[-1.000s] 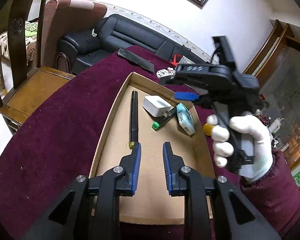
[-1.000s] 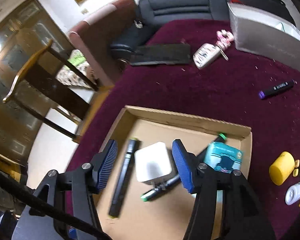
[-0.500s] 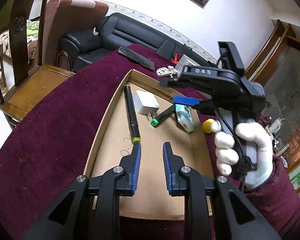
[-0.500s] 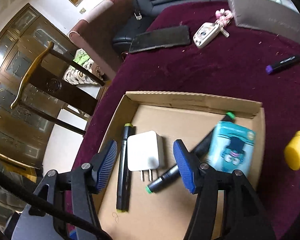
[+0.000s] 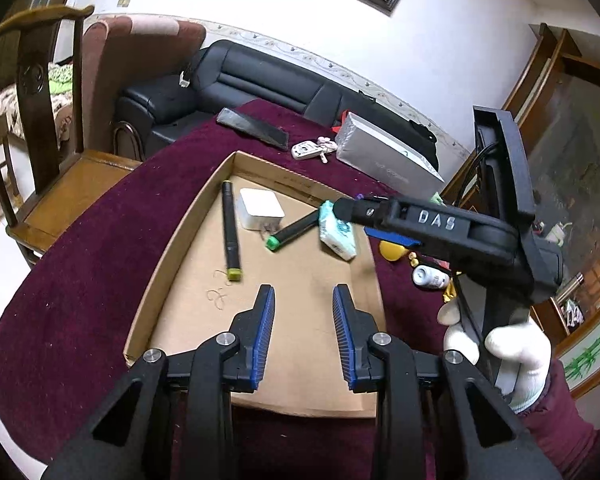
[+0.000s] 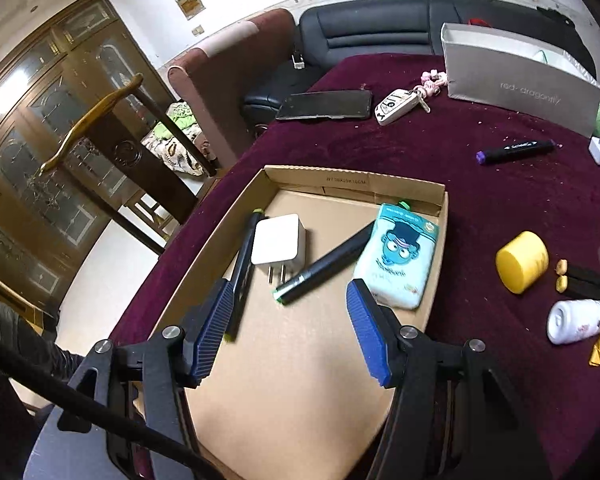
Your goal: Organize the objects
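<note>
On the maroon tablecloth [image 6: 440, 152], a shallow cardboard tray [image 6: 352, 180] serves as the collecting place; it is light and flexible, so its walls would buckle if pinched. Largest of the loose things, the grey carton [image 6: 516, 76] stands at the far edge, probably too broad for either gripper. Beside it lie a dark phone [image 6: 324, 105], flat, smooth and slippery, best taken across its short width, and a key fob [image 6: 396, 106], hard and compact. Inside the tray rest a tissue pack [image 6: 400, 256], soft and yielding, a white charger [image 6: 278, 244], rigid with prongs facing the near side, and two black markers [image 6: 328, 266], one green-capped, one yellow-capped. Outside the tray, to its right, a yellow cylinder [image 6: 522, 262] is likely light and liable to roll, so across its curved side seems the surest hold. A purple-capped marker [image 6: 516, 150] and a small white bottle [image 6: 578, 320] are slim and smooth, and grip best mid-body. Left gripper [image 5: 303, 324]: jaws opening, nothing between them, above the tray floor. Right gripper [image 6: 290, 326]: roughly half open, empty, over the tray.
</note>
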